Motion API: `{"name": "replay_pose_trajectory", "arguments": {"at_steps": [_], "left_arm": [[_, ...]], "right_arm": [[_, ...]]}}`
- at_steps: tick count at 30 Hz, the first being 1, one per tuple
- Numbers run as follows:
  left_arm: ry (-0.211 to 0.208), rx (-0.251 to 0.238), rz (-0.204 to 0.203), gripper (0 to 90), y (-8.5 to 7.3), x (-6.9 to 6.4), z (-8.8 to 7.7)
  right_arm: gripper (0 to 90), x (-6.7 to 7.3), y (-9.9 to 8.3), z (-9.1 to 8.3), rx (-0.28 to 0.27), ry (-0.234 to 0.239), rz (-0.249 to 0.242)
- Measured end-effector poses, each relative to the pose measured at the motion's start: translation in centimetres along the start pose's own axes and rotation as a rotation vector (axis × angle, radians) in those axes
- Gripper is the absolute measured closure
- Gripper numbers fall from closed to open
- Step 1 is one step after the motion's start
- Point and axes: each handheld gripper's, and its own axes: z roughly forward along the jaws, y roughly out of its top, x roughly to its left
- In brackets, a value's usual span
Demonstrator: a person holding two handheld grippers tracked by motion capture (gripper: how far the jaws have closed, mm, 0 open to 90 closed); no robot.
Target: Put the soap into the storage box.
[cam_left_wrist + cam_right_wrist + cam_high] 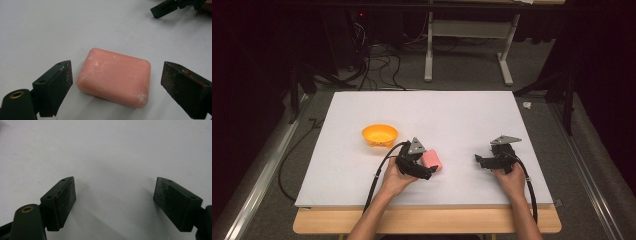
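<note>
Pink soap bar (113, 77) flat on white tabletop (37, 30), straddled by left claw (116, 86), jaws wide, untouched, likely lining up to grip; right claw (113, 203) gapes idle

Orange bowl (379, 135) on white table (462, 115), tangled cables (377, 62) and white frame legs (428, 50) on floor beyond

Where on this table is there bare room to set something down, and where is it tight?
Free: the white table beyond the orange bowl, its far right corner, and the stretch between the pink soap and the right gripper. Tight: the patch from bowl to soap, where the left gripper straddles the soap, jaws open, not touching.
</note>
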Motion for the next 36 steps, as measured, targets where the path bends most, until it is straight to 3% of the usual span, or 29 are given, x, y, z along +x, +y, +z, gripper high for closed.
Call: {"name": "replay_pose_trajectory", "arguments": {"at_steps": [12,36], "left_arm": [[0.012,0.028,0.007,3.4,-0.2,0.2,1.6],[0.030,0.075,0.048,8.7,-0.6,-0.2,3.4]], "right_arm": [[18.7,0.0,0.0,0.0,-0.001,0.000,-0.001],[18.7,0.0,0.0,0.0,0.000,-0.001,0.000]]}}
